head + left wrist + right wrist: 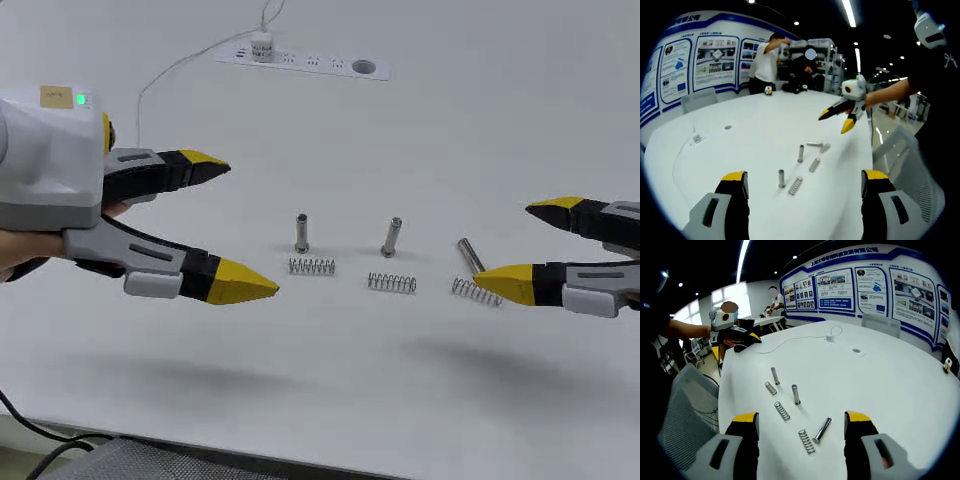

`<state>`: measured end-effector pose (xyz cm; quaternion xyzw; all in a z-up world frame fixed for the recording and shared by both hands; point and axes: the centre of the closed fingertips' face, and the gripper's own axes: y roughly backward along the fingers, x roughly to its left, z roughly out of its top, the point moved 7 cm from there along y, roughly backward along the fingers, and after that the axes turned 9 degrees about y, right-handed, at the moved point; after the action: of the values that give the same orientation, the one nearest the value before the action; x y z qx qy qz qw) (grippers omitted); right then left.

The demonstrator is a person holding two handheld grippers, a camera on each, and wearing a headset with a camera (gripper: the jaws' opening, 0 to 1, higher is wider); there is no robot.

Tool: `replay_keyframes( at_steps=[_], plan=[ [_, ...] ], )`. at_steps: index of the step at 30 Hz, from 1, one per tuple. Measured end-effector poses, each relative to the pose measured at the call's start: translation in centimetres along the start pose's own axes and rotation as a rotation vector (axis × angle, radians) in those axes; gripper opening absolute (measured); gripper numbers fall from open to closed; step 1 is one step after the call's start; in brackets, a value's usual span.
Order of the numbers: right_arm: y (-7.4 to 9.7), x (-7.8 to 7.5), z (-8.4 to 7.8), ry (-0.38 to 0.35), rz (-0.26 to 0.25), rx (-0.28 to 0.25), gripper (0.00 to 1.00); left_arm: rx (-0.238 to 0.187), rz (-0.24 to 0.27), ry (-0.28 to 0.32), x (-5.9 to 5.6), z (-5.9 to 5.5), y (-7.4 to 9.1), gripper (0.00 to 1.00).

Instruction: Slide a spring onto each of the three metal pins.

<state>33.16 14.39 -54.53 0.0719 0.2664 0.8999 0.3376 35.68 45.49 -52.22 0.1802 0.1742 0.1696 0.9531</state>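
Note:
Three metal pins sit on the white table: the left pin and middle pin stand upright, and the right pin lies flat. In front of each lies a spring: left spring, middle spring, right spring. My left gripper hovers open to the left of the row, holding nothing. My right gripper is open at the right, its lower tip just beside the right spring. From the right gripper view the lying pin and nearest spring are close ahead between the jaws.
A white power strip with a plugged adapter and cable lies at the table's far side. A mesh chair stands by the table edge. People stand at the far end of the room.

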Motion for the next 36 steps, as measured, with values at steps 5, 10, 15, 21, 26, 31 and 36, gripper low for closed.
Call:
replay_keyframes(
  at_steps=[5,10,15,21,26,31,36],
  plan=[
    [-0.8,-0.3,-0.3,-0.009,-0.016,0.022,0.65,-0.008,0.004,0.012,0.0,-0.1,-0.1,0.96],
    [-1.5,-0.7,-0.5,-0.010,-0.052,0.040,0.58,-0.022,0.007,0.021,0.1,0.0,0.0,0.96],
    [-2.2,-1.2,-0.8,-0.012,-0.071,0.062,0.57,-0.017,0.011,0.021,0.3,-0.1,0.1,0.96],
    [-2.7,-2.0,-1.4,-0.034,-0.098,0.083,0.53,-0.020,0.026,0.021,0.5,-0.2,0.5,0.95],
    [-3.2,-2.5,-1.6,-0.057,-0.112,0.082,0.48,-0.037,0.035,0.035,0.7,-0.1,0.7,0.95],
    [-4.4,-3.1,-2.0,-0.075,-0.132,0.098,0.43,-0.041,0.044,0.046,0.9,-0.2,0.9,0.95],
    [-5.4,-3.6,-2.6,-0.105,-0.158,0.131,0.38,-0.028,0.051,0.047,1.1,-0.4,1.1,0.95]
  ],
)
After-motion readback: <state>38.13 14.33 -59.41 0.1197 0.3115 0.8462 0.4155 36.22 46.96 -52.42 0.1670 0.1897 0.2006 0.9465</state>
